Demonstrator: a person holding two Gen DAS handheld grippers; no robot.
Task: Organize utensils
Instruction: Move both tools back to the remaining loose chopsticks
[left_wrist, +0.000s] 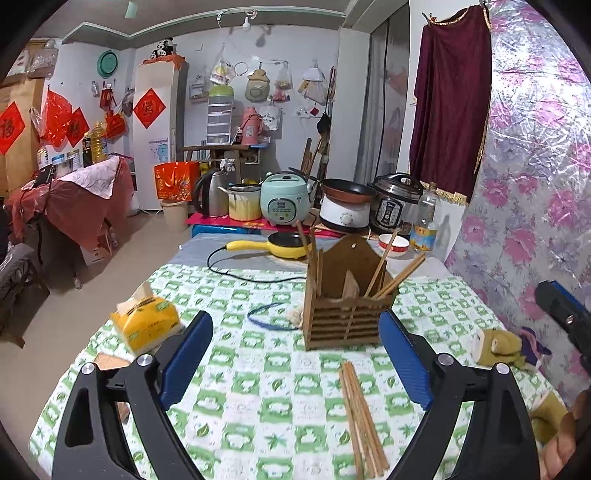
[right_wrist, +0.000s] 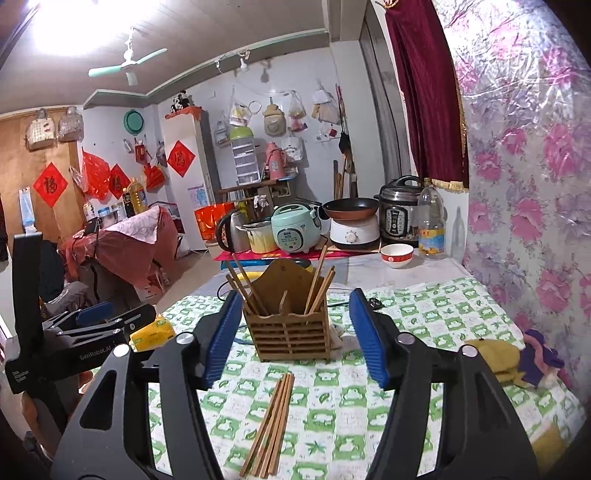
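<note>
Left tool — spread wide, empty, above the checked surface. Tissue pack at left; wooden holder centre, chopsticks upright inside; loose chopsticks bundled just before it. Right tool — likewise agape, empty.

Both the left tool and right tool hover level, blue fingers spread wide, gripping nothing.
</note>
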